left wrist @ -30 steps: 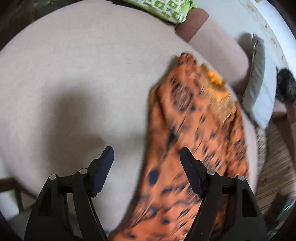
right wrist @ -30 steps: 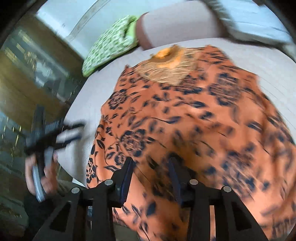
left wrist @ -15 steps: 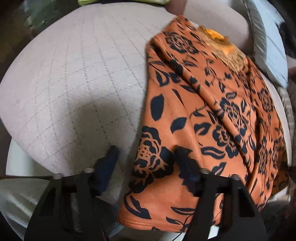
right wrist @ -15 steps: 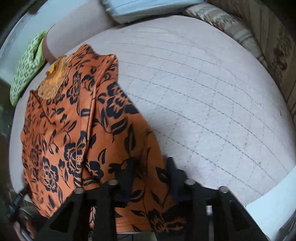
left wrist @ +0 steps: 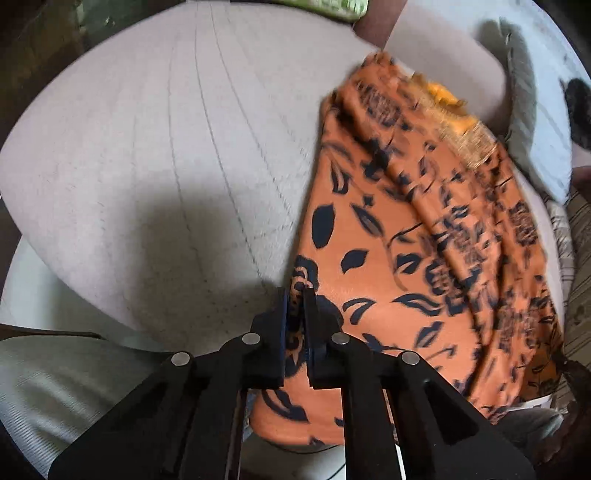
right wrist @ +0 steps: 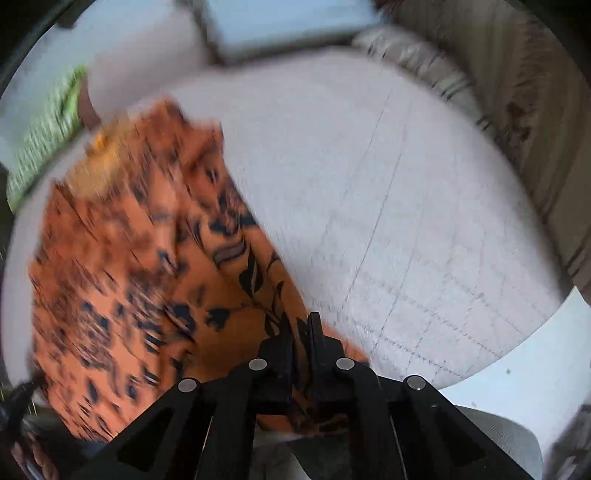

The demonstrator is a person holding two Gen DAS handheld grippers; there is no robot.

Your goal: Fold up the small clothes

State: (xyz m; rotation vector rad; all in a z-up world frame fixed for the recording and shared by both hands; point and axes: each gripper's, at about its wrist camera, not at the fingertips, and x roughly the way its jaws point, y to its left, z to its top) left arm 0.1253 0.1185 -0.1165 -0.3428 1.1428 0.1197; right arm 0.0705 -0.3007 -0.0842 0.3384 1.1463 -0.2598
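Note:
An orange garment with a black flower print [left wrist: 406, 236] lies lengthwise on a pale quilted cushion [left wrist: 166, 155], its fringed neckline at the far end. My left gripper [left wrist: 294, 295] is shut on the garment's near left corner, with cloth pinched between the black fingers. In the right wrist view the same orange garment [right wrist: 147, 258] fills the left half, blurred by motion. My right gripper [right wrist: 301, 325] is shut on its near right corner, just above the cushion's [right wrist: 406, 206] front edge. The hem hangs over that edge.
A green patterned cushion [right wrist: 40, 133] and a light blue pillow [right wrist: 280, 26] lie at the far side of the seat. A striped cloth [right wrist: 436, 74] sits at the far right. A light grey trouser leg [left wrist: 70, 384] shows below the front edge.
Both grippers have closed on the garment's near corners: the left one slid right onto the left corner, the right one swung across to the right corner. The garment now looks pulled and blurred.

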